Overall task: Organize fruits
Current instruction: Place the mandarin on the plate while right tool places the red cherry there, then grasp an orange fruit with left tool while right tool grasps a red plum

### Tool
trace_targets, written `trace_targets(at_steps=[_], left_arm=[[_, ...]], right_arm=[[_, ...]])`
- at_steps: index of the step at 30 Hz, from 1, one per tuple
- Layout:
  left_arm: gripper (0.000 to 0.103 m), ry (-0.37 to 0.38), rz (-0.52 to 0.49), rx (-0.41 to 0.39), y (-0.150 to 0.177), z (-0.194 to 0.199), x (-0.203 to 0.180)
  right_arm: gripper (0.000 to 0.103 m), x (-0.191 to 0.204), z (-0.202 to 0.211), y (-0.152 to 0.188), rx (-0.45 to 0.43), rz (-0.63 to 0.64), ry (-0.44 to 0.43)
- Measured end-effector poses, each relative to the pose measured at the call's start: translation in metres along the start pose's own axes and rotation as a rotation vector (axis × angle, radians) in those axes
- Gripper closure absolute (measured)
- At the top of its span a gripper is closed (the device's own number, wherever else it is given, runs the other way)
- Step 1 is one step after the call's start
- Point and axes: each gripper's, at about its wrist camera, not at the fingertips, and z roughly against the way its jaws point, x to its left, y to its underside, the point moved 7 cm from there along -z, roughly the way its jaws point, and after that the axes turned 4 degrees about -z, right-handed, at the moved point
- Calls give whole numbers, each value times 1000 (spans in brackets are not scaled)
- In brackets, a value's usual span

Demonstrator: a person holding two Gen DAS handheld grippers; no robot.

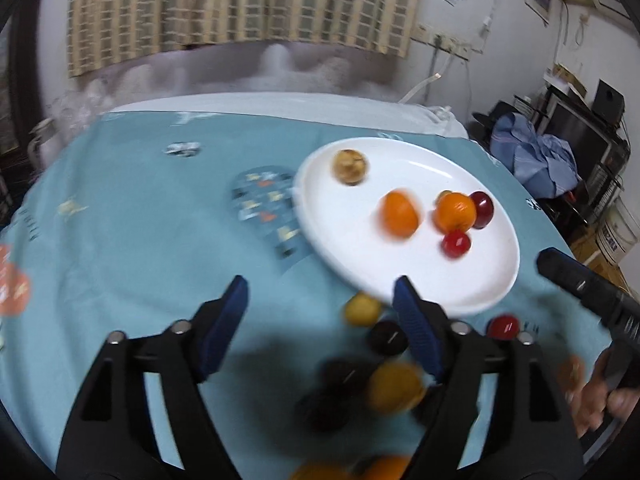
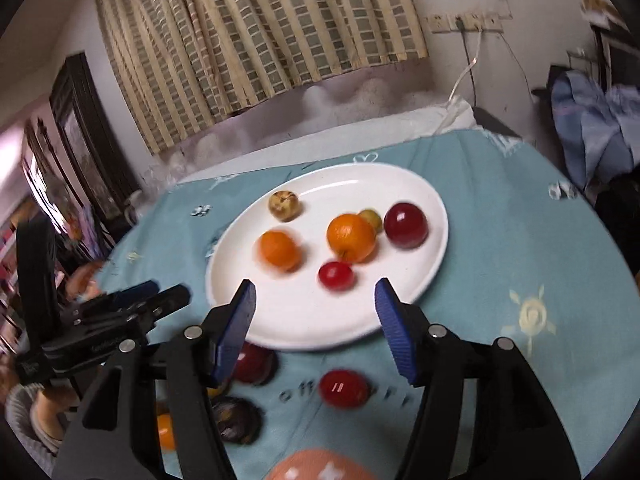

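Observation:
A white plate (image 1: 360, 264) (image 2: 304, 320) on the teal cloth holds two oranges (image 2: 280, 251) (image 2: 351, 237), a brown round fruit (image 2: 284, 205), a dark red plum (image 2: 406, 225) and a small red fruit (image 2: 336, 275). Loose on the cloth in front of the plate lie a red fruit (image 2: 343, 388), a yellow fruit (image 1: 362, 309), an orange (image 1: 394, 387) and dark fruits (image 1: 387, 338). My left gripper (image 1: 320, 286) hangs open above the plate's near-left rim, holding nothing. Over the plate's near rim my right gripper (image 2: 316, 287) is open too, with nothing in it.
The teal tablecloth (image 1: 140, 240) covers a round table that drops off on every side. A checked curtain (image 2: 260, 32) hangs on the wall behind. Blue clothing (image 1: 536, 156) is heaped on furniture at the right. A hand (image 1: 600, 400) holds the right gripper's handle.

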Motion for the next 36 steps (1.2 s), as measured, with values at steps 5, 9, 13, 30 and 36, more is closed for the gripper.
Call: trace_targets(at_steps=[5, 9, 13, 30, 36], left_arm=[[15, -34, 51, -20, 49, 40, 36], [15, -66, 4, 30, 87, 47, 38], [13, -38, -45, -18, 83, 59, 25], [8, -91, 3, -17, 89, 65, 55], [26, -90, -122, 16, 101, 60, 27]], right_arm=[[36, -4, 14, 38, 51, -33, 14], [32, -7, 16, 53, 78, -54, 26], [31, -8, 13, 54, 99, -66, 26], [31, -9, 13, 51, 102, -60, 28], [31, -10, 12, 51, 104, -58, 36]])
